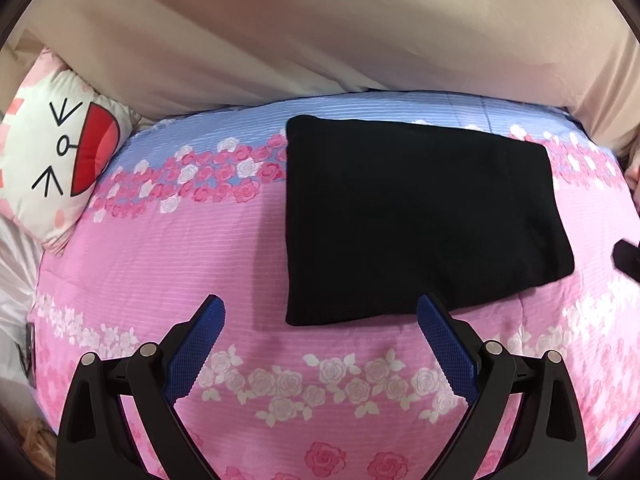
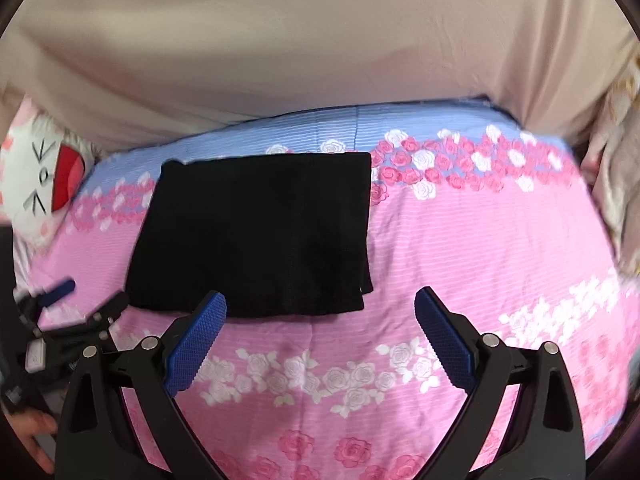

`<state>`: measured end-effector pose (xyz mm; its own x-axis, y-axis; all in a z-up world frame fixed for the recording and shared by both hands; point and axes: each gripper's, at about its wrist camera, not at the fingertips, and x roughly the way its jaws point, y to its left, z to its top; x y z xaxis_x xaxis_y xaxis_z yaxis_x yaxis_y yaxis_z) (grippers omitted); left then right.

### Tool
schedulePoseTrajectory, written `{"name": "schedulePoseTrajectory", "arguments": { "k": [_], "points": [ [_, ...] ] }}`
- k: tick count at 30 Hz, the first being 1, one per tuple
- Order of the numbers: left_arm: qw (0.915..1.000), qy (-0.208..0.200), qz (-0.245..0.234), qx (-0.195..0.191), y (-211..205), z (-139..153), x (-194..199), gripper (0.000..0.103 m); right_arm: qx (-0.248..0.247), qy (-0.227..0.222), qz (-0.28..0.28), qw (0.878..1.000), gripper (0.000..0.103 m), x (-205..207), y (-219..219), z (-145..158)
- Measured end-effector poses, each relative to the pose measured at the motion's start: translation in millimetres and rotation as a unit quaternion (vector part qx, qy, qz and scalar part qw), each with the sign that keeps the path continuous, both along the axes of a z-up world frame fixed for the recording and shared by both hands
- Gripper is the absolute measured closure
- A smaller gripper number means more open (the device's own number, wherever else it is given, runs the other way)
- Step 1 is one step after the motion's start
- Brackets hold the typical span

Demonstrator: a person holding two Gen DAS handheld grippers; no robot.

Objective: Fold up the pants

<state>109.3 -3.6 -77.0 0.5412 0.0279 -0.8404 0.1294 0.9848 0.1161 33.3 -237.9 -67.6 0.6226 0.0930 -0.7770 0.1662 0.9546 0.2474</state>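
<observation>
I am finding the black pants (image 1: 420, 216) lying as a compact, flat rectangle on the pink floral quilt (image 1: 200, 256), with edges squared and no leg or waistband trailing loose; I am judging the folding as complete or very nearly so, with at most a final smoothing left. In the left wrist view the bundle is sitting at about one o'clock from the left gripper (image 1: 321, 308); in the right wrist view it is sitting at about eleven o'clock from the right gripper (image 2: 320, 300). I am seeing both grippers with their blue-padded fingers spread wide and holding nothing. The left gripper's right fingertip is overlapping the bundle's near edge in the frame, and the right gripper's left fingertip is doing the same, but I cannot tell whether either is touching the cloth or hovering above it. A cartoon-face pillow (image 1: 60, 168) is resting at about ten o'clock, well apart from the pants.
</observation>
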Motion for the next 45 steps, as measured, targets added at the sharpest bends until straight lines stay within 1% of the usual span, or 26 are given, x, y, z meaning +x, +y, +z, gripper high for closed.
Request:
{"name": "schedulePoseTrajectory", "arguments": {
  "k": [1,3,6,8,10,11,16,22,26,30,33,35,37,39,41,45],
  "points": [
    [1.0,-0.003,0.004,0.002,0,0,1,0.008,0.01,-0.002,-0.003,1.0,0.005,2,-4,-1],
    [1.0,-0.006,-0.003,-0.002,0,0,4,0.008,0.008,0.006,-0.019,1.0,0.005,6,-10,-5],
    [0.9998,-0.001,-0.013,-0.012,1,-2,9,0.008,0.001,0.009,-0.008,1.0,0.005,9,-10,-10],
    [0.9999,0.0,-0.013,-0.009,1,-5,15,0.008,0.003,0.018,0.003,1.0,0.005,14,-10,-16],
    [1.0,0.002,-0.007,0.005,1,-7,20,0.008,-0.002,0.032,0.004,0.999,0.005,18,-10,-21],
    [1.0,0.0,-0.008,0.006,1,-6,22,0.008,-0.007,0.034,0.002,0.999,0.005,19,-10,-22],
    [0.9999,-0.01,-0.009,0.009,3,0,23,0.008,-0.003,0.035,0.0,0.999,0.005,18,-8,-21],
    [0.9998,-0.004,-0.014,0.013,-2,-3,15,0.008,-0.013,0.039,0.014,0.999,0.005,12,6,-20],
    [0.9998,-0.003,-0.013,0.013,-4,-3,9,0.008,-0.028,0.034,0.025,0.999,0.005,8,18,-17],
    [0.9999,-0.005,-0.01,0.01,-4,0,4,0.008,-0.028,0.03,0.026,0.999,0.005,4,21,-14],
    [1.0,-0.004,-0.004,-0.006,-1,3,2,0.008,-0.034,0.024,0.026,0.999,0.005,0,23,-10],
    [0.9998,-0.011,0.005,-0.015,2,7,-2,0.008,-0.037,0.019,0.026,0.999,0.005,-5,23,-7],
    [0.9997,-0.023,0.009,-0.003,1,12,-6,0.008,-0.037,0.016,0.026,0.999,0.005,-9,23,-5],
    [0.9991,-0.034,0.01,0.023,-2,15,-9,0.008,-0.039,0.014,0.024,0.999,0.005,-13,24,-3],
    [0.9983,-0.043,0.008,0.037,-5,18,-12,0.008,-0.039,0.012,0.023,0.999,0.005,-17,24,-2],
    [0.9989,-0.042,0.007,0.022,-4,21,-15,0.007,-0.041,0.009,0.02,0.999,0.005,-25,25,0]
  ]
}}
